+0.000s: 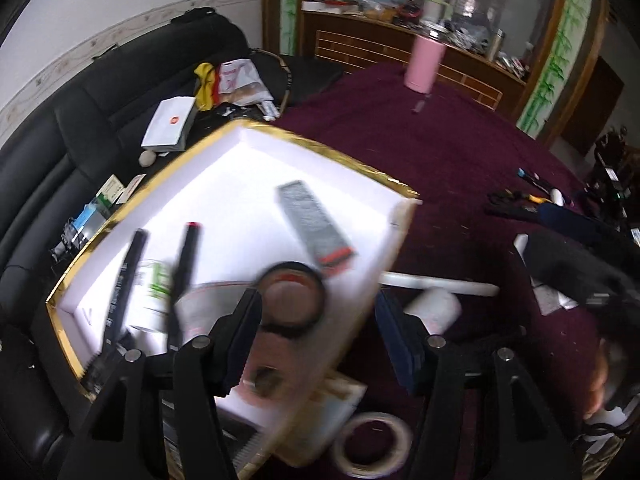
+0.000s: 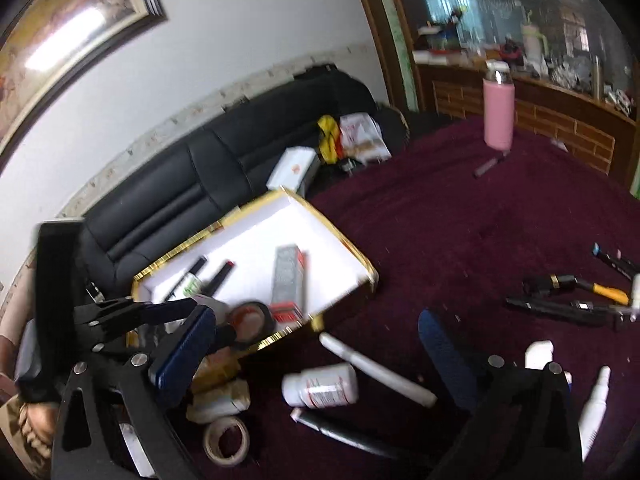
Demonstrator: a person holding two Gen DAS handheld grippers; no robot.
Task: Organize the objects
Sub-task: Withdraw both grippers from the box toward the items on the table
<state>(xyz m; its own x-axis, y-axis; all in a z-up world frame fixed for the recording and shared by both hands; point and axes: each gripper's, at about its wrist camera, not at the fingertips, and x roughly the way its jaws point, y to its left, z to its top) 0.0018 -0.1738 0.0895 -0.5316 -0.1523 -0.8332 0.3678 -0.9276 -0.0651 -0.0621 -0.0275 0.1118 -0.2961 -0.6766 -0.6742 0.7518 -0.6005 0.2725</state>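
A lived-in home sitting room, by the look of it.
There's a black sofa (image 2: 224, 168) under a framed picture (image 2: 76, 20), a wooden sideboard (image 2: 560, 116) crowded with clutter, and a table under maroon cloth (image 2: 460, 220) scattered with household bits.

The right gripper (image 2: 324, 344) stands with its blue-padded jaws spread wide and nothing between them, above a dark red tablecloth (image 2: 460, 220). At ten o'clock from it lies a gold-rimmed white box (image 2: 320, 216) holding two black markers (image 2: 218, 276), a grey carton (image 2: 288, 280) and a black tape roll (image 2: 252, 320). The left gripper (image 2: 192, 304) reaches in from nine o'clock. At six o'clock lie a white pill bottle (image 2: 320, 388), a white tube (image 2: 376, 368) and a beige tape roll (image 2: 226, 440). A pink flask (image 2: 498, 114) stands at one o'clock, with dark pens (image 2: 560, 308) at three o'clock.
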